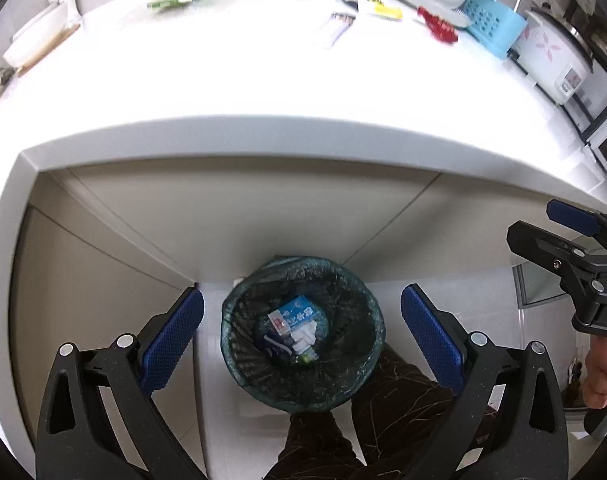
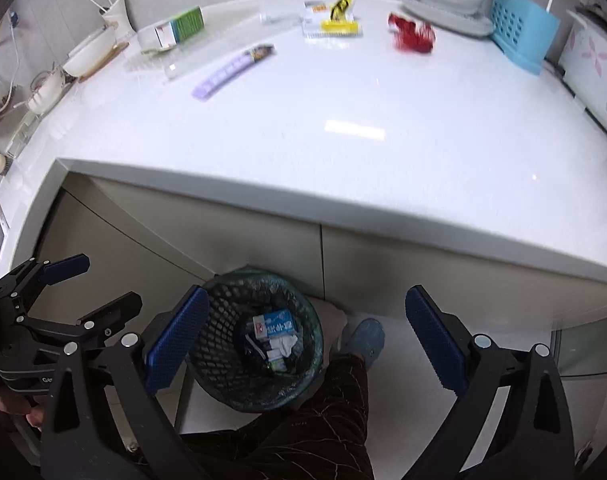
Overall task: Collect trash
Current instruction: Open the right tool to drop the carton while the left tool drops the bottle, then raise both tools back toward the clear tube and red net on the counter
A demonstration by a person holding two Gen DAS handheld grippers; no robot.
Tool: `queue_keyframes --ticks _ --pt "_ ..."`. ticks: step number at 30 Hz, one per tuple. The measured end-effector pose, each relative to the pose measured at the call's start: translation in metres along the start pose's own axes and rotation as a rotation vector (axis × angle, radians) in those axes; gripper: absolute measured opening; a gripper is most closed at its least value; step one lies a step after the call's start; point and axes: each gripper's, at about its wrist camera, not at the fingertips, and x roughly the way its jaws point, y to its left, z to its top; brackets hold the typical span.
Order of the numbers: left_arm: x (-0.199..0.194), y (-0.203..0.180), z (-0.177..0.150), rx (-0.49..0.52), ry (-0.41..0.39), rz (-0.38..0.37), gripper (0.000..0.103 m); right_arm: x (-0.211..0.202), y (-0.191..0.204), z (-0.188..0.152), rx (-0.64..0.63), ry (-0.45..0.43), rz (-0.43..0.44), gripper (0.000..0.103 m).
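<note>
Left gripper point(image 1: 302, 336): my jaws spread wide, nothing between.
Right gripper point(image 2: 307, 336): also spread, empty.
Trash bin point(image 1: 239, 364): directly below me; blue carton point(image 1: 301, 314) inside.
Counter edge point(image 1: 263, 136): overhangs ahead; remaining wrappers, somewhat blurred, far back.

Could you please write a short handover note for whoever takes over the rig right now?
Left gripper: open, nothing between its pads, above the trash bin.
Right gripper: open and empty, also over the bin.
Done: the blue-and-white carton and some white scraps lie in the lined bin on the floor by the counter.
Left on the counter: green-and-white box, purple wrapper, red wrapper, yellow packets.
The blue basket, dishes and rice cooker at the back look like kitchenware, not trash.
</note>
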Motion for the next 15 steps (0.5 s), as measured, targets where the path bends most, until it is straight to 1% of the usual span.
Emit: queue_keyframes --ticks 7,15 --pt "-0.021 0.002 0.024 -0.018 -0.041 -0.003 0.096 -0.023 0.001 0.027 -0.001 -0.049 0.000 0.095" --pt "-0.047 0.005 0.062 -0.045 -0.100 -0.007 0.096 -0.042 -0.004 0.064 0.004 -0.114 -0.014 0.095"
